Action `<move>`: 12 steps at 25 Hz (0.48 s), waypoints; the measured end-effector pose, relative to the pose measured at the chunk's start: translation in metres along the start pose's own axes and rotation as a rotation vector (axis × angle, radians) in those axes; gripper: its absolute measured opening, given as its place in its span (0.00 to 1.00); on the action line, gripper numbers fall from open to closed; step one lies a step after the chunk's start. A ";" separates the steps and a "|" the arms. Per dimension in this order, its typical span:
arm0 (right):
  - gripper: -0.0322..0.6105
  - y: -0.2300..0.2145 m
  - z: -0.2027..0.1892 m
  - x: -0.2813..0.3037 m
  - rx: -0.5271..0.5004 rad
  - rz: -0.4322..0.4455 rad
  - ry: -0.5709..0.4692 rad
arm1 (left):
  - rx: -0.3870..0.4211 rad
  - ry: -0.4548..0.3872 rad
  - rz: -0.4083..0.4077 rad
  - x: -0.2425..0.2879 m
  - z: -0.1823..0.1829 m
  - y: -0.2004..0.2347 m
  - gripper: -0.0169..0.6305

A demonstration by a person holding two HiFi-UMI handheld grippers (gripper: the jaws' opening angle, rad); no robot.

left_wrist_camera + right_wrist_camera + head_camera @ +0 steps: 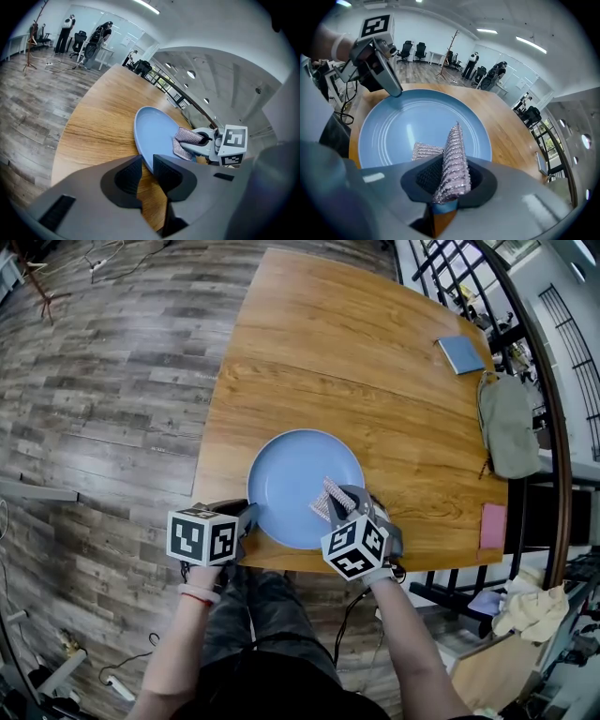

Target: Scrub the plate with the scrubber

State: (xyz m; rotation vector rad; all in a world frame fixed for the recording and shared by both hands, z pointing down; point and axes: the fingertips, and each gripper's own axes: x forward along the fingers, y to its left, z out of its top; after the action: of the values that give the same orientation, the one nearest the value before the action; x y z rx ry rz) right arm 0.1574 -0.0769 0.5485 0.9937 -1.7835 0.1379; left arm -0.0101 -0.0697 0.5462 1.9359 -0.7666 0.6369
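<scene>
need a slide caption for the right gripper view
Right gripper shut on the silvery scrubber, held over the blue plate on the wooden table

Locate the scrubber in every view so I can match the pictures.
Head view: scrubber lower centre, on the plate's near-right part.
Left gripper view: scrubber right of centre, at the plate's right edge.
Right gripper view: scrubber lower centre, pinched between the jaws, over the plate.
Shared landmark: the blue plate.

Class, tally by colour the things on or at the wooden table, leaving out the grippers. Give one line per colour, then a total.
Blue: 2, plate and flat blue pad
Silver: 1, scrubber
Pink: 1, flat pink pad
Grey-green: 1, bag at the table's edge
Total: 5
</scene>
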 end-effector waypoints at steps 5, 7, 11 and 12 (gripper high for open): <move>0.16 0.023 0.008 -0.005 -0.017 0.026 -0.016 | 0.003 -0.002 0.003 0.000 0.001 0.000 0.14; 0.16 0.031 0.012 -0.006 -0.021 0.038 -0.018 | 0.001 -0.003 0.005 -0.001 0.001 0.000 0.14; 0.16 0.046 0.020 -0.006 -0.038 0.066 -0.024 | 0.004 -0.004 0.007 0.000 0.002 0.000 0.14; 0.16 0.049 0.022 -0.006 -0.040 0.072 -0.026 | 0.005 -0.005 0.008 0.000 0.002 0.000 0.14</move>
State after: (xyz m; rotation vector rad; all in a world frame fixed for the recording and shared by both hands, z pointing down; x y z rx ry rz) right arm 0.1088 -0.0538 0.5507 0.9069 -1.8392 0.1342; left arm -0.0100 -0.0716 0.5455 1.9402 -0.7768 0.6393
